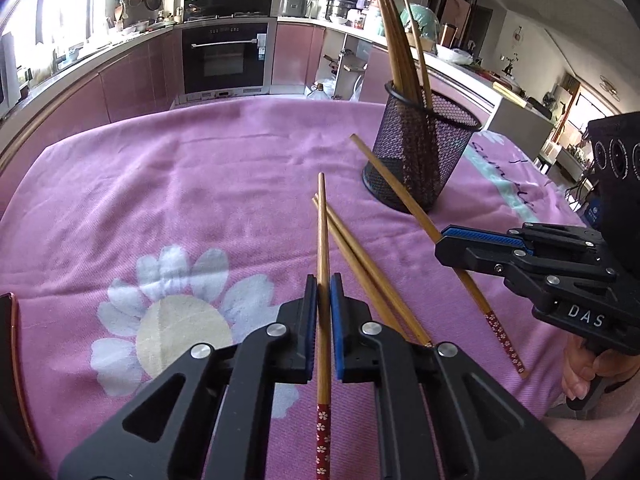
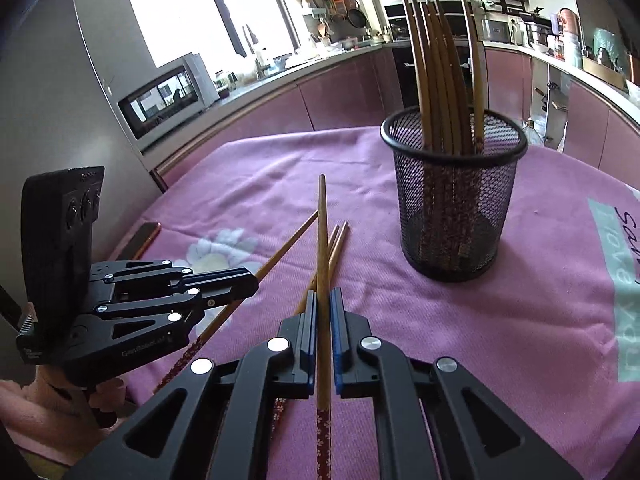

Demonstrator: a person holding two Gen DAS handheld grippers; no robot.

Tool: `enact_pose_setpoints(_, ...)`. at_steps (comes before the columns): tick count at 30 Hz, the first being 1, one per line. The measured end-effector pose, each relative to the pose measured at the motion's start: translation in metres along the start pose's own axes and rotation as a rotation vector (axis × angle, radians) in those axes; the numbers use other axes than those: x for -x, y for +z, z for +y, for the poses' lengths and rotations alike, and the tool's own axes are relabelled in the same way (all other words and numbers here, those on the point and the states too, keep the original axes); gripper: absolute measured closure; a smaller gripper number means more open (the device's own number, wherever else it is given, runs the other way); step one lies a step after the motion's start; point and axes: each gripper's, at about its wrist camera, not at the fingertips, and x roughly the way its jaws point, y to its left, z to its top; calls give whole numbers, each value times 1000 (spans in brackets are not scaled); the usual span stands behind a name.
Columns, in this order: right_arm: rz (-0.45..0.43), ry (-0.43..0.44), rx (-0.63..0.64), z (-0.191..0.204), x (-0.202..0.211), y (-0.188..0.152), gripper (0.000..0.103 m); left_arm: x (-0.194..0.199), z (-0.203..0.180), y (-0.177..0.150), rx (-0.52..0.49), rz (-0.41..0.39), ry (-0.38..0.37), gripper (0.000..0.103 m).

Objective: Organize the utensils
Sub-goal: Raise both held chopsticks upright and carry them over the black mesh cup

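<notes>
With each gripper clamped on one chopstick, pick-up step judged done. Left gripper (image 1: 324, 300) pinching a chopstick (image 1: 322, 240) at lower centre of its frame; right gripper (image 2: 323, 312) pinching another chopstick (image 2: 321, 240) likewise. Two loose chopsticks (image 1: 360, 252) lying on the pink cloth (image 1: 160, 184) beneath. Next: lift, tip upright, lower into the mesh holder (image 2: 452, 208) at right.

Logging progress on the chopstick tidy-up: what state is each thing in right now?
Left gripper: shut on one chopstick.
Right gripper: shut on another chopstick.
Mesh holder: upright, chopsticks standing inside.
Loose chopsticks: two lying on the pink cloth.
</notes>
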Motion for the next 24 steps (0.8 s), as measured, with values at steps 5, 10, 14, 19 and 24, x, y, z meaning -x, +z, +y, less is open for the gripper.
enact_pose_setpoints(5,-24,10,-11,-2,9,2,98,10,-1,3,2,-21,-27,96)
enact_pose_setpoints(10,-50,21,-19,-4,17,4,98,20,-2,8,7,-41,-57,96)
enact_pose_setpoints(14,-71,24,-21,-3,22,6,98,26,-4,12,8,-57,-68,96)
enact_pose_setpoints(19,-94,23,-22,-4,27,10,98,34,-7,17,6,-79,-78,96)
enact_pose_setpoints(24,-118,22,-29,-7,34,13,98,41,-10,21,-1,-100,-93,96)
